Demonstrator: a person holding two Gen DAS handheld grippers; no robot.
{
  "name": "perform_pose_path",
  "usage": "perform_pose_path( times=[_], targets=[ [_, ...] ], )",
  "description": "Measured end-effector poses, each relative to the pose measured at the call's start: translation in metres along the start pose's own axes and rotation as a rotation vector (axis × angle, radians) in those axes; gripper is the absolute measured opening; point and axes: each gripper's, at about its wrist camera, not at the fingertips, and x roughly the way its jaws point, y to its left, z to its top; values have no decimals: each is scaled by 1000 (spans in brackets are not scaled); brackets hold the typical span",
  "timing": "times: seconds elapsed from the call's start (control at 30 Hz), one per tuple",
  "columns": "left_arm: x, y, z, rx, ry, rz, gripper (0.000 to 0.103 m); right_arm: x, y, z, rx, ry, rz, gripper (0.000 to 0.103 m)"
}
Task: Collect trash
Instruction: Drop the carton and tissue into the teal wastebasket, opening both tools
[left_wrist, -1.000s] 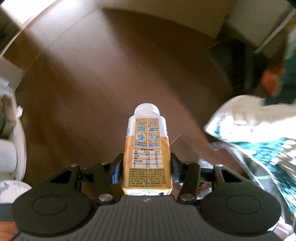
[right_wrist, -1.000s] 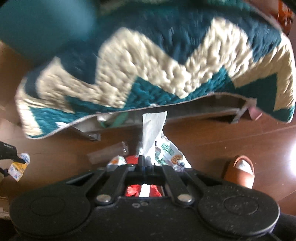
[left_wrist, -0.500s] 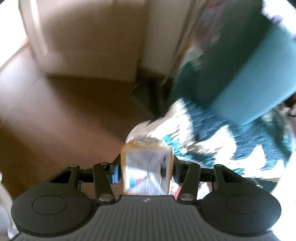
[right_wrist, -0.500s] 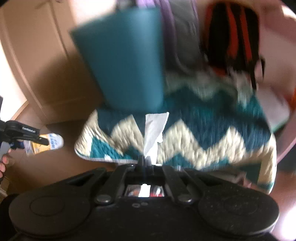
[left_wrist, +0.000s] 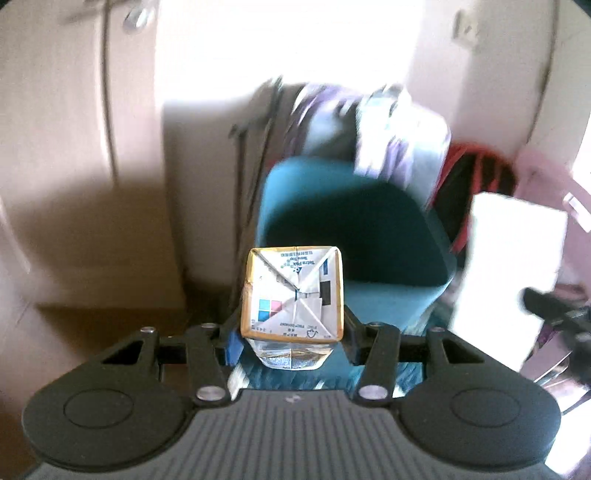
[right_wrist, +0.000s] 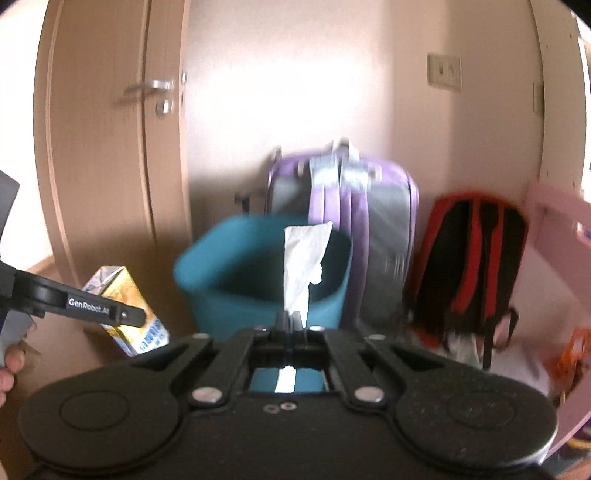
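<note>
Left gripper (left_wrist: 291, 328): jaws part-open, clamped on the sides of a carton (left_wrist: 293, 295) whose folded base faces the camera. In the right wrist view this gripper enters from 9 o'clock, with fingertips (right_wrist: 9, 365) of the person's hand at the frame edge. Right gripper (right_wrist: 293, 319): jaws fully closed, pinching a tissue (right_wrist: 303, 266) that stands toward 12 o'clock.

You face a pale wooden door (right_wrist: 103, 155) with a silver lever handle (right_wrist: 149, 88). Against the pale wall (right_wrist: 295, 92) leans a purple and grey suitcase (right_wrist: 369, 229), and just right of it you see a black backpack with red straps (right_wrist: 476, 254). A beige wall switch (right_wrist: 444, 72) sits high up.
</note>
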Motion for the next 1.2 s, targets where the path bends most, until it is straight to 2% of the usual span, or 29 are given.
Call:
perform_pose_path(
  times=[0.1, 0.27, 0.47, 0.67, 0.87, 0.93, 1.0, 1.1, 1.2],
  targets=[
    [-2, -18, 31, 24, -59, -35, 50, 12, -1, 24, 11, -31, 8, 0],
    [7, -28, 61, 49, -100, -42, 50, 42, 0, 43, 27, -28, 22, 0],
    [62, -34, 64, 48, -34, -24, 50, 81, -2, 39, 28, 27, 23, 0],
    [119, -41, 53, 78, 59, -23, 50, 126, -13, 31, 44, 116, 46, 0],
    [157, -42, 45, 85, 133, -15, 51, 156, -19, 21, 48, 189, 52, 1],
    [164, -42, 45, 89, 142, -14, 51, 161, -19, 17, 38, 203, 55, 6],
    [168, -43, 45, 94, 138, -23, 51, 163, -19, 15, 29, 200, 44, 16],
    [168, -40, 45, 72, 137, -15, 58, 167, -20, 15, 30, 206, 43, 18],
    [163, -38, 45, 56, 130, -24, 63, 167, -22, 15, 30, 204, 40, 29]
  ],
)
